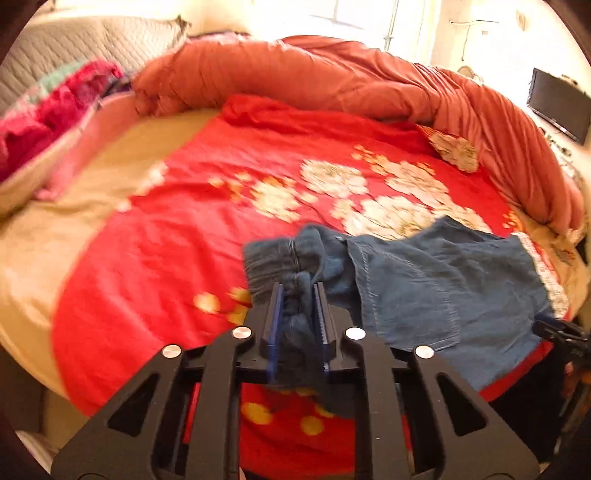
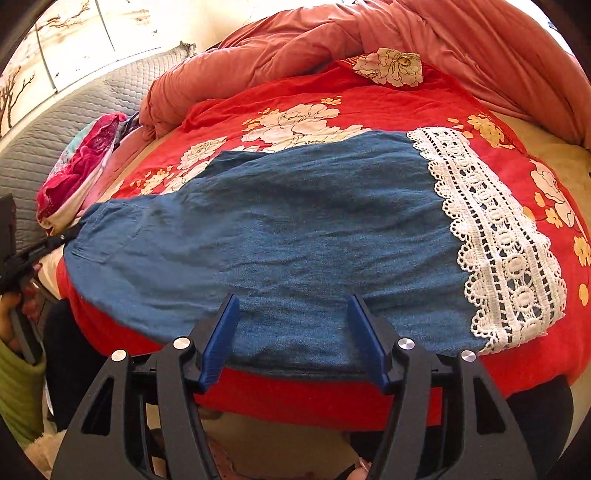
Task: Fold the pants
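Two grippers work the blue pants (image 2: 295,240), which lie flat across the lower middle of the right wrist view on a red floral bedspread (image 2: 314,92): the left gripper (image 1: 298,295) is pinched tight on a bunched wad of the elastic waistband, while the right gripper (image 2: 293,306) stands well apart over the near edge with nothing clamped. The soft, wrinkled denim-like cloth could slip from so small a bite or drag crooked, I judge, since the other end is unheld. Farther off lie the stiff white lace hem (image 2: 498,240) and a puffy salmon duvet (image 2: 369,33).
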{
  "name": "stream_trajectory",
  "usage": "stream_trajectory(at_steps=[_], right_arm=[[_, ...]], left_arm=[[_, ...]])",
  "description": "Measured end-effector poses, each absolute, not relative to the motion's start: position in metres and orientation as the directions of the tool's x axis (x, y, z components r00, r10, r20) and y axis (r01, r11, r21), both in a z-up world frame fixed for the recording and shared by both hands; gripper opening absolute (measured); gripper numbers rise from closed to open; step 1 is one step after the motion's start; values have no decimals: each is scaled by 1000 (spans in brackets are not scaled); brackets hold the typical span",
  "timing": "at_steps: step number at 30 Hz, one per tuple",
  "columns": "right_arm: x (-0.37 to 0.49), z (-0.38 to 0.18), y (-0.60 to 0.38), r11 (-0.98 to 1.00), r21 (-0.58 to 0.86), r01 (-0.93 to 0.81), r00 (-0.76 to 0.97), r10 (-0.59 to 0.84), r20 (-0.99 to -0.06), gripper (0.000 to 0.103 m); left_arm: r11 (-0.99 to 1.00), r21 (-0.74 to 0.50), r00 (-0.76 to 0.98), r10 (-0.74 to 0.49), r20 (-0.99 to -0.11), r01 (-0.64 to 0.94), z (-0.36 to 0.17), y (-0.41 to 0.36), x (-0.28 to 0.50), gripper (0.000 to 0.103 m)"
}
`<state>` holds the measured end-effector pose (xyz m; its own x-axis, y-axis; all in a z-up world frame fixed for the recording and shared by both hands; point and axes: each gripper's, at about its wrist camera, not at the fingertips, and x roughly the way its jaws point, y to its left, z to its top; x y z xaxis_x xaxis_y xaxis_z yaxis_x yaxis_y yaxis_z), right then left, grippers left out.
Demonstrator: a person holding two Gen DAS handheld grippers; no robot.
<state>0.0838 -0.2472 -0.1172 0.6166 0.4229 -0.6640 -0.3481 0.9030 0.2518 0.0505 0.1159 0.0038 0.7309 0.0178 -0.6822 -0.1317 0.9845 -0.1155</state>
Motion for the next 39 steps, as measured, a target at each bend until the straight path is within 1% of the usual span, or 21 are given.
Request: stream_trajectory(at_steps=[1,3,4,6,8,9,11,12,14,16,18,23,25,27,32,33,35,36,37,38,39], right_arm=[[84,-118,-247,901,254,-351,616,427,-663,62],[84,-120,-246,901,250,-356,616,427,-662,64],[84,-121,-244,902,244,-357,618,423,-663,64],[84,-122,-243,902,236,-363,619,422,-662,65],[83,-122,-244,898,240,-368,619,430,-657,65],[83,-122,-246,894,255,-369,617,441,-652,64],[82,-119,-252,885,283,-369,617,461,-638,64],[80,-117,-254,883,290,-369,622,467,-629,64],[77,-108,-263,884,295,-363,650,467,-600,64],[78,-99,-275,886,307,-347,677,463,-572,64],[83,-89,-290,893,314,-323,703,449,-551,64],[114,-66,-324,909,326,-261,754,403,-519,64],[129,-58,-331,908,326,-265,754,406,-517,71],[147,-52,-336,915,299,-272,756,396,-522,74],[200,-49,-332,901,282,-330,706,434,-560,74],[207,-49,-333,904,278,-325,708,427,-562,74],[224,-52,-340,909,293,-296,713,415,-565,74],[230,-56,-345,908,310,-282,712,415,-567,74],[236,-62,-351,903,338,-264,712,419,-563,74],[238,-68,-356,899,365,-243,715,420,-558,74],[241,-78,-363,892,398,-216,713,423,-559,74]], left_arm=[[984,-124,726,10,-688,-130,1,118,50,11],[986,-88,703,36,-710,-139,-12,118,52,20],[986,-74,690,50,-722,-148,-20,118,53,29],[979,-107,689,43,-723,-174,-26,125,52,37],[971,-132,701,47,-712,-200,-21,133,47,50],[968,-135,708,55,-704,-210,-14,135,43,52],[967,-123,726,81,-683,-223,1,134,34,53],[966,-86,743,129,-657,-244,13,131,27,53],[967,-61,774,161,-613,-249,31,127,19,53],[972,-76,798,137,-587,-223,48,121,20,53],[981,-106,813,72,-578,-163,57,110,33,53],[980,-194,779,-145,-610,31,57,62,93,53],[970,-218,739,-226,-634,110,52,36,122,53],[958,-225,681,-286,-674,181,41,10,152,53],[958,-170,591,-278,-757,233,9,-29,210,53],[960,-129,576,-253,-778,248,0,-36,223,53],[960,-102,543,-233,-807,260,-14,-42,238,54],[962,-105,529,-227,-818,252,-20,-42,244,54],[964,-110,522,-226,-822,244,-24,-40,247,58],[962,-125,508,-237,-828,245,-29,-39,250,61],[956,-153,495,-261,-829,249,-36,-37,253,61]])
